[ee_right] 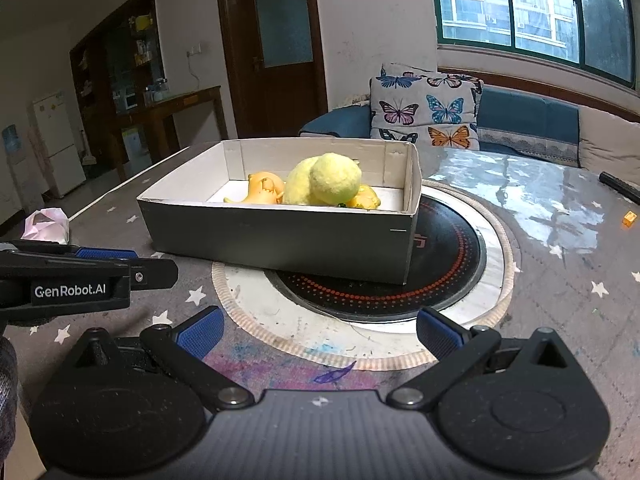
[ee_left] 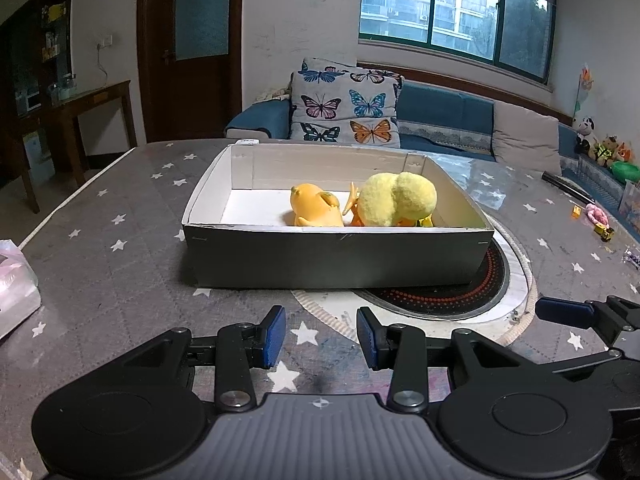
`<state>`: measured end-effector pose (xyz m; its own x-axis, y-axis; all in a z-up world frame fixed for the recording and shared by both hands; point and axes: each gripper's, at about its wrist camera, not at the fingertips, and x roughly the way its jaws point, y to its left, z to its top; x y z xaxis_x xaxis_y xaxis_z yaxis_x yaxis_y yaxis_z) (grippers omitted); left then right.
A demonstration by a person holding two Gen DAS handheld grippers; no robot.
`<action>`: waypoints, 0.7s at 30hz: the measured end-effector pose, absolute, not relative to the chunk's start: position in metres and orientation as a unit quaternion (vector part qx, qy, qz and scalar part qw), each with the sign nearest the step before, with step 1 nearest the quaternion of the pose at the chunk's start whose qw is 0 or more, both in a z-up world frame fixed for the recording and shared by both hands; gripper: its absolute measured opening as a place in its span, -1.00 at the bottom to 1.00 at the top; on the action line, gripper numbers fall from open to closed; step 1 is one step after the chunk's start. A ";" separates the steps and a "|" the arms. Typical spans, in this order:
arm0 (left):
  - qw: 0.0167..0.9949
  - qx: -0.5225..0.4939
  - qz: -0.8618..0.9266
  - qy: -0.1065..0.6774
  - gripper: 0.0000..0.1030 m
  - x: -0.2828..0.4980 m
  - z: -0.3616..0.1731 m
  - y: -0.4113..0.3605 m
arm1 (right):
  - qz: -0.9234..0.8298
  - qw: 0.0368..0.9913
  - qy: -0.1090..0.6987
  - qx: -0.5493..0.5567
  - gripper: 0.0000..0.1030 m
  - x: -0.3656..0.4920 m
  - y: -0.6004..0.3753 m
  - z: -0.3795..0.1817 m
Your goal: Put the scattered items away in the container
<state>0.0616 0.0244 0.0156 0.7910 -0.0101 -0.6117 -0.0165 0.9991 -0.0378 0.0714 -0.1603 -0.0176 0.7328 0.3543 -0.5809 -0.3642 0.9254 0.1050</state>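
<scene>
Progress: task looked mostly done; box (ee_left: 336,256) already held the toys, both grippers empty and backed off at its near side.
Left over: small bits remained on table (ee_left: 120,200) at 3 o'clock of the box in left wrist view, a pink thing (ee_left: 596,214), a tiny yellow vehicle (ee_left: 605,233), an orange block (ee_right: 629,219); too small to say if they counted as task items.
Box: open, shallow, grey outside, white inside; sat mid-table, its right end overlapping the round black hob (ee_right: 400,284); dead ahead at 12 o'clock from both cameras.
Fluffy yellow plush (ee_left: 394,200): two round lumps, fuzzy, bulky, rose above the rim; lay in the box's right half.
Orange rubbery toy (ee_left: 314,208): smooth, glossy, lay on its side, touching the plush at 9 o'clock of it.
Third toy (ee_right: 365,199): yellow-orange, peeked from under the plush at its 4 o'clock; mostly hidden.
Left gripper (ee_left: 321,338): jaws apart with a moderate gap, nothing between them, low over the table.
Right gripper (ee_right: 320,330): jaws spread wide, released, nothing held.
Other: pink crumpled bag (ee_right: 44,222) at 9 o'clock of the box, near the table edge.
</scene>
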 end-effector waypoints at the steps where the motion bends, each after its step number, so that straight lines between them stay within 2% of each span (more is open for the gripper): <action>1: 0.946 -0.021 0.001 0.323 -0.20 0.062 0.015 0.025 | 0.193 0.931 0.311 -0.009 1.00 0.072 -0.160 -0.018; 21: 0.945 -0.016 0.010 0.327 -0.20 0.065 0.011 0.027 | 0.175 0.930 0.322 -0.023 1.00 0.076 -0.156 -0.021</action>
<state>0.0647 0.0272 0.0112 0.7858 0.0096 -0.6184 -0.0300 0.9993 -0.0226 0.0755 -0.1555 -0.0205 0.7315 0.3108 -0.6069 -0.3403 0.9377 0.0701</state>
